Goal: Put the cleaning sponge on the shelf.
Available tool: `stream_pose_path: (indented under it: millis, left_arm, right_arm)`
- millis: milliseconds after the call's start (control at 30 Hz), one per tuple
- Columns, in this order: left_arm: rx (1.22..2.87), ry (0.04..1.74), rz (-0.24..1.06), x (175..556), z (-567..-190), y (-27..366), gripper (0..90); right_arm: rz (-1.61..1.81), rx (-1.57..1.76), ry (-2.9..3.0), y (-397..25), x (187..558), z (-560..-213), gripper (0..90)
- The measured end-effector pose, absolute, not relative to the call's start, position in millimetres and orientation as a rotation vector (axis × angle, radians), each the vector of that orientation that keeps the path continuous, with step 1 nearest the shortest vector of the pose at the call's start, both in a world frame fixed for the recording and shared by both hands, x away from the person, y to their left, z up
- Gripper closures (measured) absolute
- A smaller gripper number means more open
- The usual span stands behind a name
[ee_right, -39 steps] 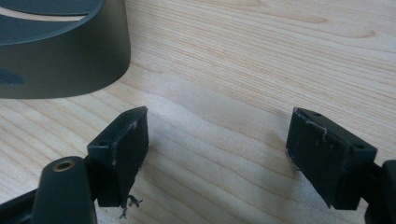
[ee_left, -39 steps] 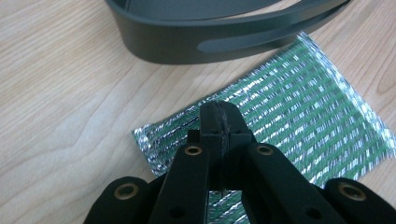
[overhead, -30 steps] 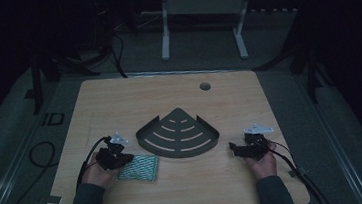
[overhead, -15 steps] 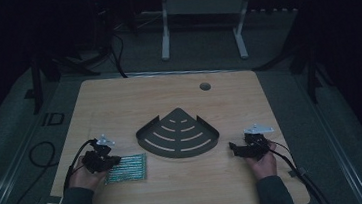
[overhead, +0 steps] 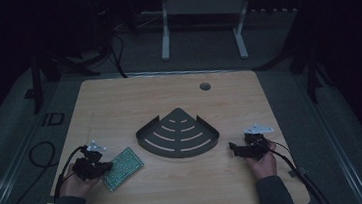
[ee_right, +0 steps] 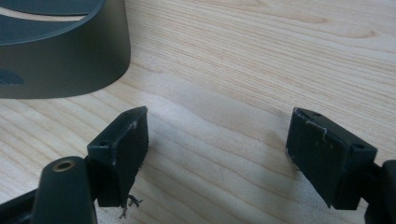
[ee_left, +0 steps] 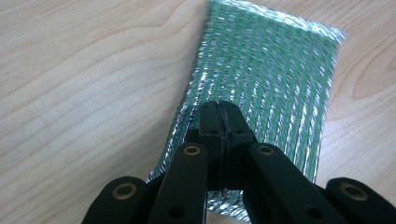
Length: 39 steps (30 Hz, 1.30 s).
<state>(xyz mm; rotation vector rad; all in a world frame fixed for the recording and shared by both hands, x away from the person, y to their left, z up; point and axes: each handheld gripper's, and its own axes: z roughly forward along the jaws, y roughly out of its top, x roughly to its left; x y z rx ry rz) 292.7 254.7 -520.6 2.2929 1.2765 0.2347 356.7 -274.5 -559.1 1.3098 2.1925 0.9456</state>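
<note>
Unlabelled green pad (ee_left: 261, 88) in left tongs (ee_left: 219, 122)

A light wooden table (overhead: 119, 103) carries a dark fan-shaped slotted tray (overhead: 178, 134) at its middle and a green glittery pouch (overhead: 122, 168) near left

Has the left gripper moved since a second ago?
Yes. The left gripper has pulled back, away from the dark corner tray, toward the table's near-left edge.

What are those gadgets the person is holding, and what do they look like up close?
Both are black hand-held tools. The left gripper has slim black fingers with brass-coloured rivets; the right gripper has blocky, scuffed ones. Each carries a grey three-cornered plate and trails a black cable. The sleeves look dark grey.
</note>
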Motion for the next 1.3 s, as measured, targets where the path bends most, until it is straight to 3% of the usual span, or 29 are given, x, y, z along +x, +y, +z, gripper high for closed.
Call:
stream_pose_path:
  millis: [367,700,733,1300]
  left_arm:
    - [2.319,1.269,0.19,288.6,-516.4,252.1,86.0]
    - [2.346,1.333,0.116,319.4,-506.1,256.5,83.5]
    - [2.36,1.342,0.103,322.4,-506.2,256.0,79.2]
    - [2.406,1.39,-0.005,350.1,-508.7,249.8,69.0]
  right_arm:
    - [0.945,1.31,2.192,-274.4,356.7,-559.1,20.6]
    - [0.946,1.31,2.192,-274.4,356.7,-559.1,20.6]
    - [0.946,1.31,2.192,-274.4,356.7,-559.1,20.6]
    - [0.946,1.31,2.191,-274.4,356.8,-559.2,20.6]
